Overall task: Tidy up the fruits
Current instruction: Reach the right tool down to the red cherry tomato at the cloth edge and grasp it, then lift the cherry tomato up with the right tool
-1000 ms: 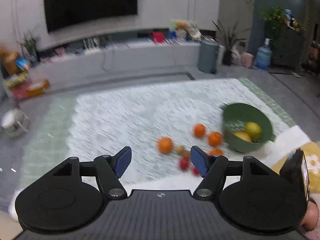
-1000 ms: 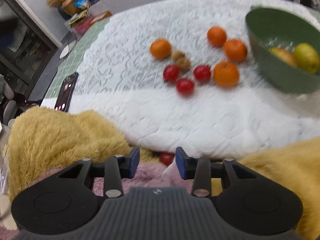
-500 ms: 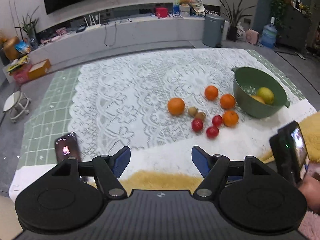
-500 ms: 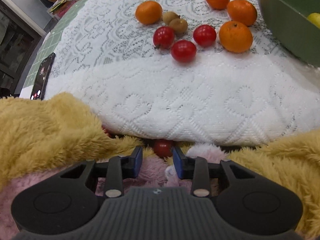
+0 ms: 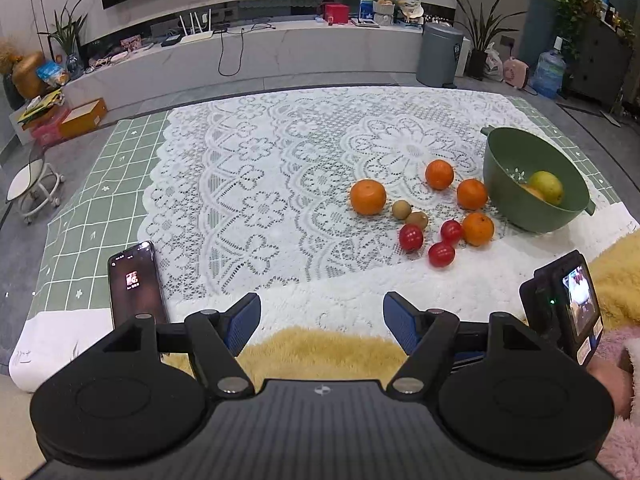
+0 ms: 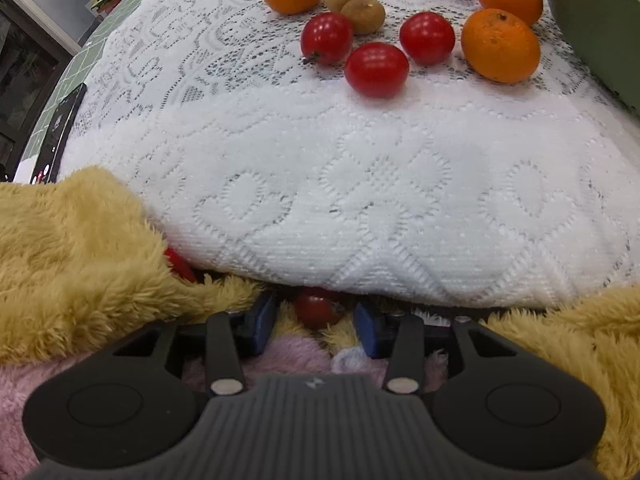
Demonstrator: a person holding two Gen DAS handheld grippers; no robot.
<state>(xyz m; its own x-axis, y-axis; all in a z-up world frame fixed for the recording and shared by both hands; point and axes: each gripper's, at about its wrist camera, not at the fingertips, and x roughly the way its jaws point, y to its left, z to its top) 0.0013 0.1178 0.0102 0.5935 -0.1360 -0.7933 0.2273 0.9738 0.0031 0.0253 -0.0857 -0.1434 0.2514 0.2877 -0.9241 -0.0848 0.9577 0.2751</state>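
Several oranges [image 5: 368, 197], three red fruits [image 5: 411, 237] and two small brown fruits [image 5: 401, 209] lie on the white lace cloth [image 5: 280, 184], left of a green bowl [image 5: 516, 160] holding a yellow-green fruit [image 5: 546, 187]. My left gripper [image 5: 322, 322] is open and empty above the near table edge. My right gripper [image 6: 316, 318] is open, low at the cloth's front edge, with its fingers on either side of a red fruit [image 6: 316, 310] lying on the fluffy fabric. Another red fruit [image 6: 180, 266] peeks out to the left. The oranges [image 6: 500, 45] and red fruits [image 6: 376, 69] also show in the right wrist view.
A phone [image 5: 136, 284] lies on the green checked mat [image 5: 100, 208] at the near left; it also shows in the right wrist view [image 6: 60, 136]. Yellow fluffy fabric [image 6: 72, 264] and pink fabric [image 6: 288, 356] crowd the front edge. The right gripper's camera [image 5: 568, 304] shows at right.
My right gripper has dropped down and forward to the cloth's front edge, bringing the red fruit between its fingers. My left gripper has pulled back and tilted down; the blur is gone.
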